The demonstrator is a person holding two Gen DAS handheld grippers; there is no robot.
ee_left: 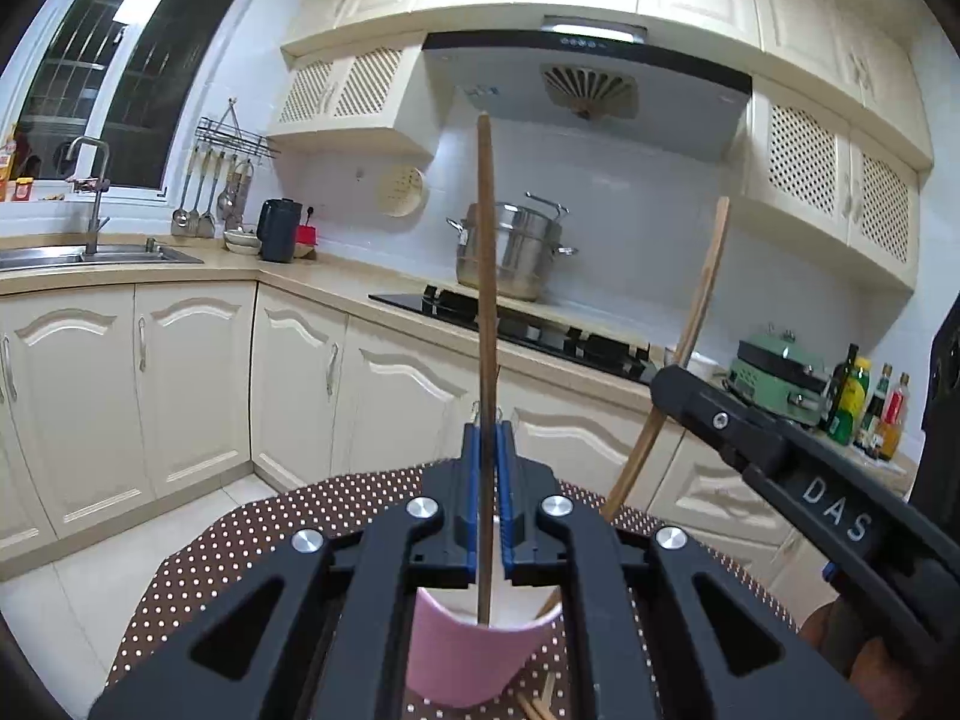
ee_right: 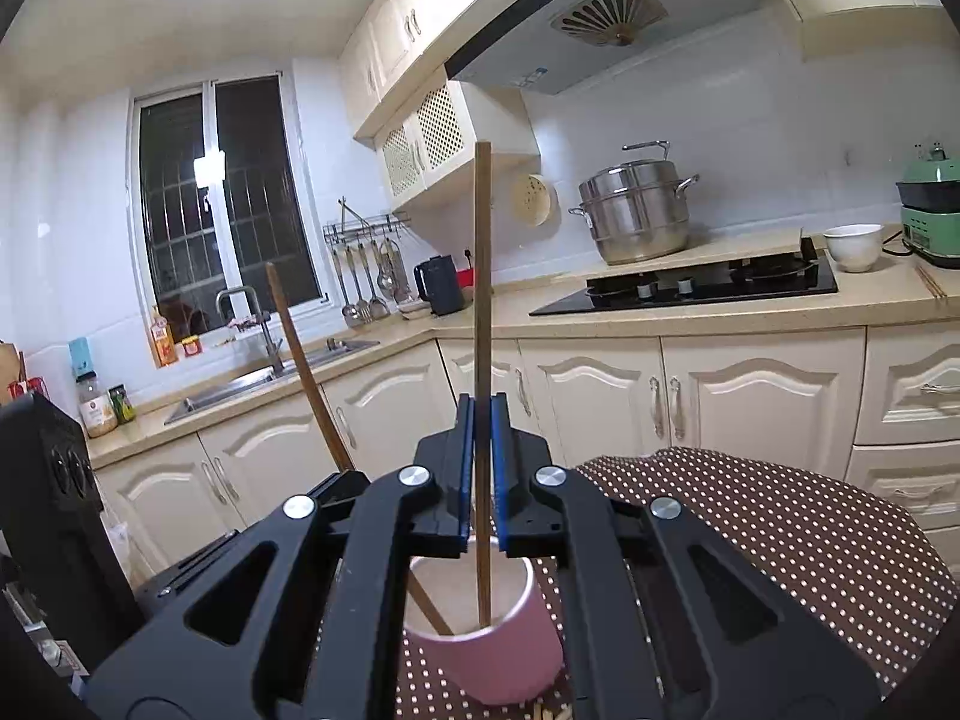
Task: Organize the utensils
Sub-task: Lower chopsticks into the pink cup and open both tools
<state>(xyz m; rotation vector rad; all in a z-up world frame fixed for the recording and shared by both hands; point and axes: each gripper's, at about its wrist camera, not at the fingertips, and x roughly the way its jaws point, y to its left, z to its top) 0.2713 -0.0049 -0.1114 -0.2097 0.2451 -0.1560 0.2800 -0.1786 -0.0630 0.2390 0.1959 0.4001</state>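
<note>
A pink cup (ee_left: 468,654) (ee_right: 498,660) stands on a table under a brown dotted cloth (ee_left: 240,540) (ee_right: 780,528). My left gripper (ee_left: 487,438) is shut on a brown chopstick (ee_left: 486,270). That stick stands upright with its lower end inside the cup. My right gripper (ee_right: 482,414) is shut on a second chopstick (ee_right: 482,270), whose lower end also sits in the cup. In the left wrist view the right gripper (ee_left: 666,384) comes in from the right with its stick (ee_left: 702,300) tilted. In the right wrist view the left stick (ee_right: 300,360) leans in from the left.
Loose chopsticks (ee_left: 534,702) lie on the cloth beside the cup. Behind the table run cream cabinets with a black hob (ee_right: 684,288), a steel pot (ee_right: 636,210), a white bowl (ee_right: 852,246), a green appliance (ee_left: 774,372), bottles (ee_left: 864,402) and a sink (ee_left: 90,255).
</note>
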